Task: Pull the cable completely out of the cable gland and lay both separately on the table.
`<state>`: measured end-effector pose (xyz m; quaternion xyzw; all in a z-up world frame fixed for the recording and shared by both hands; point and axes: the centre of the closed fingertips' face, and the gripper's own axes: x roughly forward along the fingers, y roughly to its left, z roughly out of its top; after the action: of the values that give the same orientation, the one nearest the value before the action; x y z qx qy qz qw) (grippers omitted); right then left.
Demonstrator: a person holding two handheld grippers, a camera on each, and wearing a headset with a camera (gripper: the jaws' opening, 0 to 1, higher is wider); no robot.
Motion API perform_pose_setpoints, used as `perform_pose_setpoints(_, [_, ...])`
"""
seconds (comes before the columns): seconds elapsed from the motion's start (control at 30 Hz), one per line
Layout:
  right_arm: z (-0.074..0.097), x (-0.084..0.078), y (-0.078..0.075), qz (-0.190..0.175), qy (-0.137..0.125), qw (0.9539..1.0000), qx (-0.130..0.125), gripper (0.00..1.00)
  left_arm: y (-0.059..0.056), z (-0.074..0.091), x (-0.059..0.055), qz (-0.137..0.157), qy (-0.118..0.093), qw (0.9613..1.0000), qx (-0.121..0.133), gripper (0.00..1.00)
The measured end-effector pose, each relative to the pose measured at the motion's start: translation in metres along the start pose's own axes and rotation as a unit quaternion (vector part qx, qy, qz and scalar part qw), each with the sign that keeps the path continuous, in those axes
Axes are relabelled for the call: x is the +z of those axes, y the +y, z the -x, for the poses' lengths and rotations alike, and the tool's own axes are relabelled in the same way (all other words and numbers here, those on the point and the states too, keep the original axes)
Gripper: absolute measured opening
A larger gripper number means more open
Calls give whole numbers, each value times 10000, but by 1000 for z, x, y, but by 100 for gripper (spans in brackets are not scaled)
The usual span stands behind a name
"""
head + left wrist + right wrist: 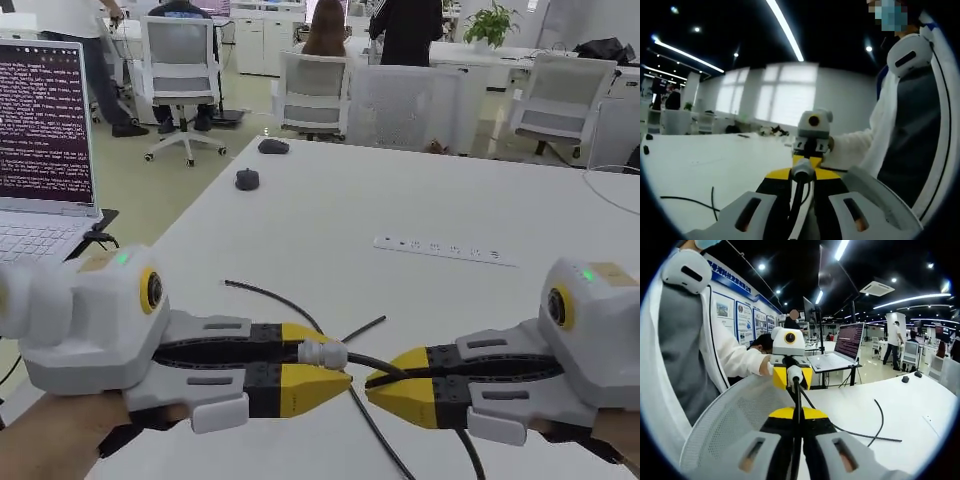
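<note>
A white cable gland (322,353) sits between the yellow fingertips of my left gripper (336,362), which is shut on it. A black cable (262,292) runs across the table, through the gland and into my right gripper (372,384), which is shut on it just right of the gland. Both grippers face each other tip to tip above the table. In the left gripper view the gland (803,170) sits at my jaw tips (801,176) with the right gripper (811,144) just beyond. In the right gripper view the cable (797,402) leads from my jaws (797,416) to the gland (794,374).
A white power strip (445,249) lies on the white table (500,210) beyond the grippers. Two dark mice (247,179) rest farther back on the left. An open laptop (40,150) stands at the left. Office chairs and people are behind the table.
</note>
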<state>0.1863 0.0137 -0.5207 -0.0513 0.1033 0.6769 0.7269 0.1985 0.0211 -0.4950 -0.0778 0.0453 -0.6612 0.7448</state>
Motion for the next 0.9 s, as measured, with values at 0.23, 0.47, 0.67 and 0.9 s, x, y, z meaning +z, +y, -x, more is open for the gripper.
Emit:
perform_pose_setpoints(0.23, [6, -5, -2, -54, -49, 9999, -84, 1, 3, 0, -1, 50, 2, 10000, 16, 16])
perform_pose_setpoints(0.47, [19, -15, -9, -110, 0, 9998, -194, 1, 6, 1, 0, 56, -1, 10000, 80, 16])
perform_pose_setpoints(0.67, [34, -35, -19, -261, 143, 9987, -409, 1, 9, 3, 2, 42, -32, 9999, 161, 16])
perform_pose_setpoints(0.9, [52, -60, -27, -378, 411, 9962, -671, 1, 10, 4, 3, 69, -73, 9998, 178, 16])
